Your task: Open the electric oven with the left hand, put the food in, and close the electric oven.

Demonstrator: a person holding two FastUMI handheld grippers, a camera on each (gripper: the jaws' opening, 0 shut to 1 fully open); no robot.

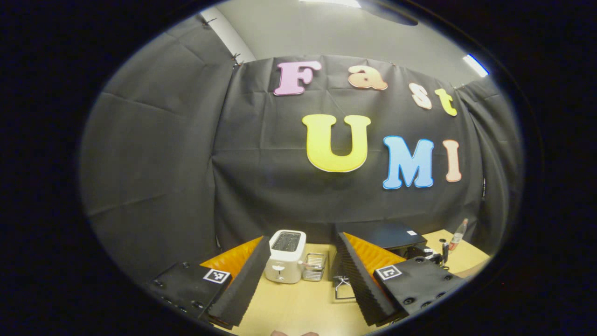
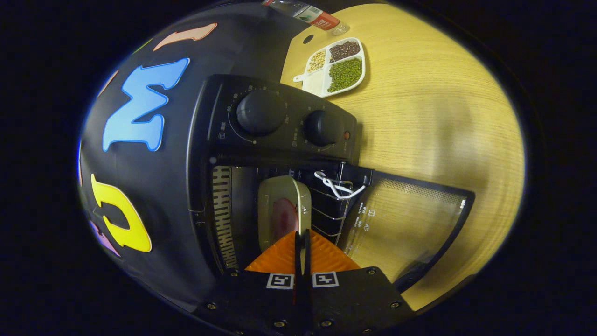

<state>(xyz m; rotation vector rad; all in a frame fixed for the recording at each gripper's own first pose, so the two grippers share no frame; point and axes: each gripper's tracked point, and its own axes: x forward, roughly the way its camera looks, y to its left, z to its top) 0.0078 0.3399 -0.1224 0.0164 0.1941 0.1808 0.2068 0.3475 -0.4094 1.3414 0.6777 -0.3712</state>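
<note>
The black electric oven [image 2: 280, 121] stands open, its glass door [image 2: 410, 219] folded down onto the wooden table. In the right gripper view, turned sideways, my right gripper [image 2: 302, 240] is shut on the rim of a pale plate [image 2: 277, 200] carrying a pinkish piece of food [image 2: 284, 217]. The plate sits inside the oven cavity, over the wire shelves. My left gripper [image 1: 303, 238] is open with nothing between its fingers, held back from the table. From there the oven [image 1: 396, 233] shows low at the right.
A white toaster [image 1: 285, 256] and a small wire rack [image 1: 315, 267] stand on the table left of the oven. Beyond the oven lie a divided white dish [image 2: 338, 65] of beans and a plastic bottle [image 2: 312, 14]. Bare wooden tabletop [image 2: 443, 116] surrounds the door.
</note>
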